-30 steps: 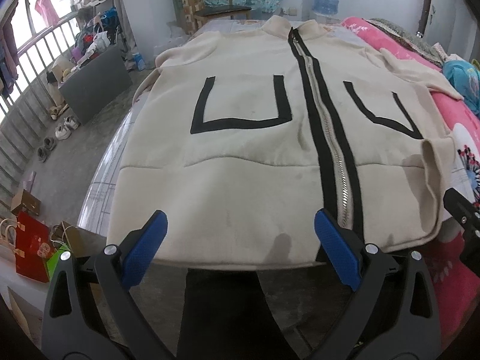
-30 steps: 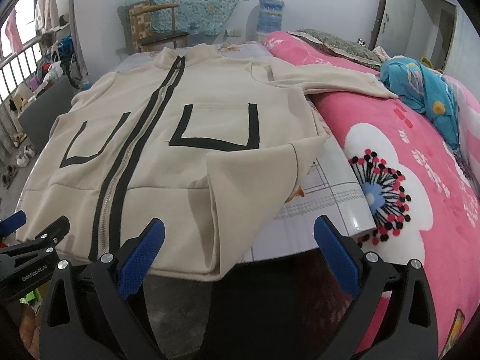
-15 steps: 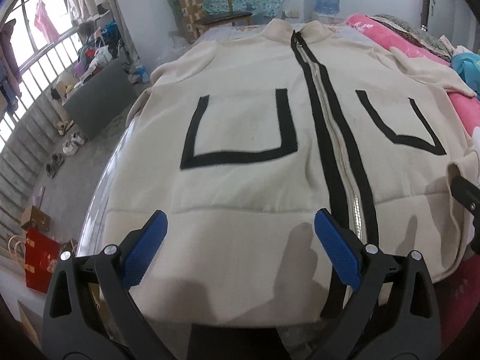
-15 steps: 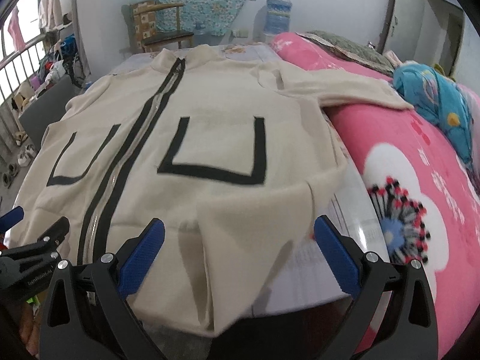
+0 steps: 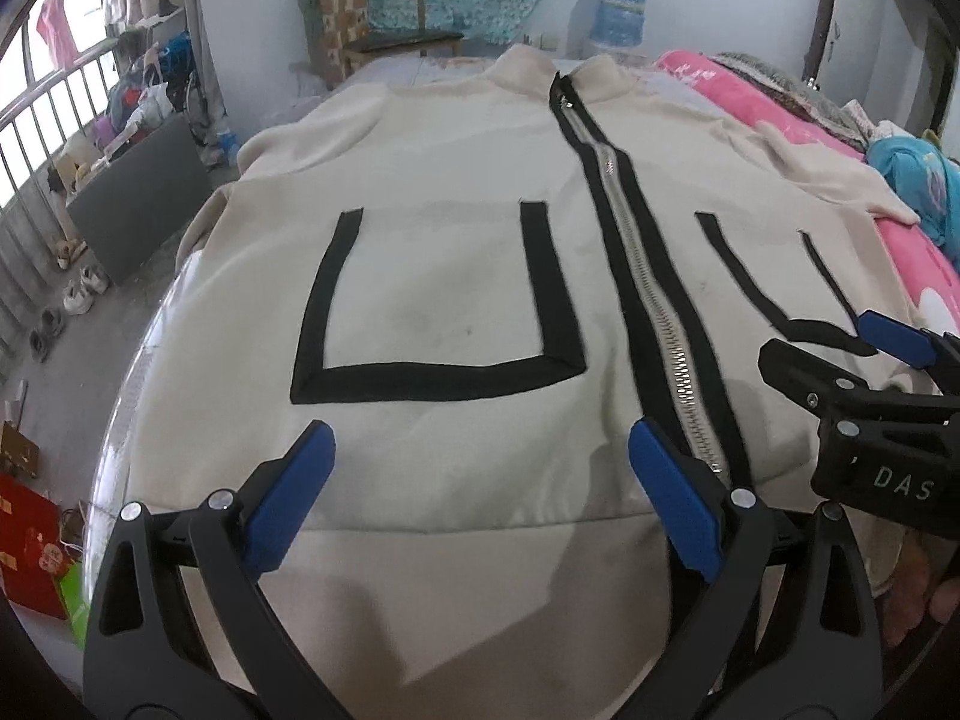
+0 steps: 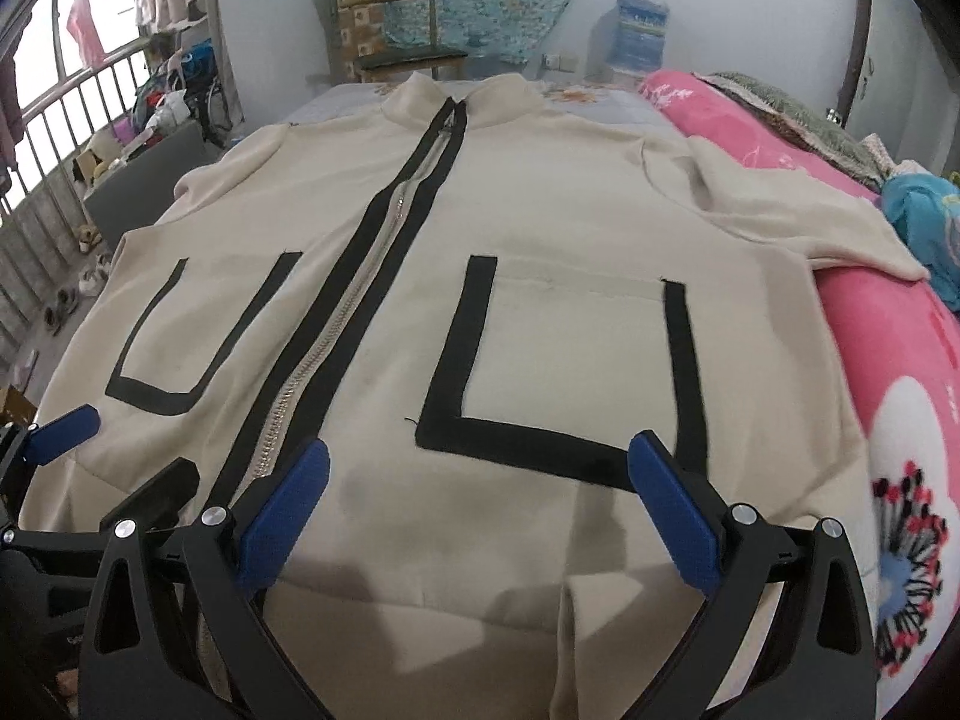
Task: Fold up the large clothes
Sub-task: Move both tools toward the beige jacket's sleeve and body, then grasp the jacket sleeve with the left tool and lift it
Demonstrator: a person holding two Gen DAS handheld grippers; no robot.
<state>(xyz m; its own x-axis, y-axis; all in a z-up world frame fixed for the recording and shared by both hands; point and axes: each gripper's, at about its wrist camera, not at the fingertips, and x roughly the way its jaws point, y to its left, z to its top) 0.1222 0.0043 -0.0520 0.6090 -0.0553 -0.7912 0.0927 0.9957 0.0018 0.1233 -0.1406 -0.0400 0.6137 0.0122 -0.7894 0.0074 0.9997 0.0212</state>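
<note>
Ahead of the tool a wooden chair (image 5: 384, 18) and a water jug (image 5: 618, 9) stand against the wall, a pink blanket (image 6: 888, 324) lies to its right, and shoes (image 5: 78, 294) sit on the floor to its left.

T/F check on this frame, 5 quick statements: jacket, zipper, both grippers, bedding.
1. The cream zip-front jacket lies spread flat, front side up. True.
2. Its silver metal zipper is undone to the hem. False: it is closed up to the collar.
3. The left gripper is clamped on the hem. False: its jaws are open, holding nothing.
4. The right gripper is open above the lower jacket. True.
5. The pink floral blanket lies to the jacket's left. False: it lies to its right.
</note>
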